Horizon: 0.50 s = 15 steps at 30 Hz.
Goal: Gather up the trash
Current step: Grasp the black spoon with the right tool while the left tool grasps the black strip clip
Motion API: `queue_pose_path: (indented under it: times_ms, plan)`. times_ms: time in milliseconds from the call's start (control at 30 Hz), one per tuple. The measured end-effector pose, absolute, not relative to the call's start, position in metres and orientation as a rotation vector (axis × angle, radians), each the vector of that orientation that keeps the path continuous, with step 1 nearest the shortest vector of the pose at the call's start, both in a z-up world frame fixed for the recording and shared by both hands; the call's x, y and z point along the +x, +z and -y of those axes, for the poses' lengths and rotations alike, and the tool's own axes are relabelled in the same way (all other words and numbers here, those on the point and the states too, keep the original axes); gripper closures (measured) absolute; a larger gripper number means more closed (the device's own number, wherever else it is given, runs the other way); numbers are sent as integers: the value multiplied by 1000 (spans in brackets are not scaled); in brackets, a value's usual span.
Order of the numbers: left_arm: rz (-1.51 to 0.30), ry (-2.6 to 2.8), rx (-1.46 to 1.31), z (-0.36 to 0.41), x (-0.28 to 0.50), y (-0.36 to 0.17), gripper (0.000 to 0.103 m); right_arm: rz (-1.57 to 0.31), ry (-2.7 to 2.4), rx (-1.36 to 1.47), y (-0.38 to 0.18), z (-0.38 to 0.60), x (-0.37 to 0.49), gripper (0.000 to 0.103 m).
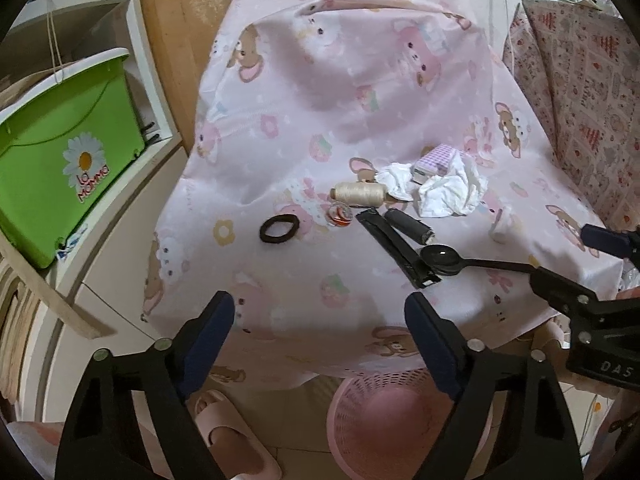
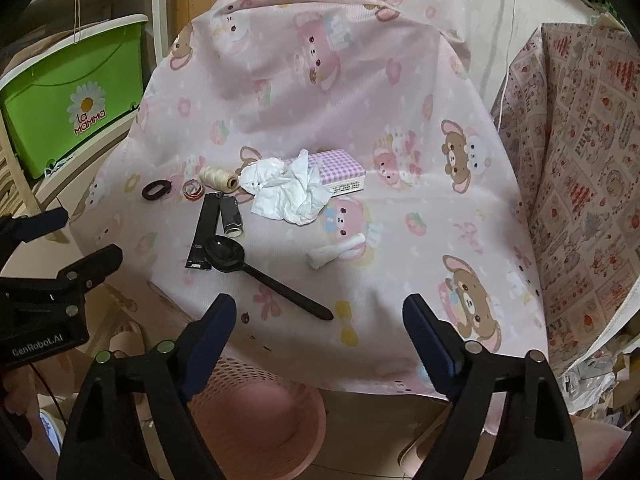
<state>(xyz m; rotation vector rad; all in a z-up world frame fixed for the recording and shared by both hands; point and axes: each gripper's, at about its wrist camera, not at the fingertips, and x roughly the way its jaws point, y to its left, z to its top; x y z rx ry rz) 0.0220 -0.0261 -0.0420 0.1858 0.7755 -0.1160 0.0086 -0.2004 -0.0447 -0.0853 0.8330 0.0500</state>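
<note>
Crumpled tissue (image 2: pixel 290 194) on pink cloth (image 2: pixel 400 240), black spoon (image 2: pixel 256 272), pink basket (image 2: pixel 256 420) below

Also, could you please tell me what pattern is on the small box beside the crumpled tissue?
A purple-and-white gingham check on the small box, clearest in the right wrist view.

Pink basket (image 1: pixel 372 420) partly under tablecloth (image 1: pixel 320 80)

Both grippers, the left gripper (image 1: pixel 320 320) and the right gripper (image 2: pixel 320 320), have black plastic frames, dark blue finger pads (image 1: pixel 208 344), round silver screws and white lettering on their housings
</note>
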Motion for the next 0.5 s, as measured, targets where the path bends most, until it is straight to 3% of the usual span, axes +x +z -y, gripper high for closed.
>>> queue_pose_path:
  times_ms: [200,333,433,500]
  plan:
    - [-829,-152,151,26,33,-50,48,-832,94,-114,-50,193,18,36]
    - [-839,-144,118,20,41,-50,50,-855,165,-129,-56,185,33,38]
    - [-806,-130,122,15,43,-44,50,-882,227,-157,-63,178,43,50]
    - [-784,-115,127,11,44,-41,50,-899,249,-190,-68,172,49,50]
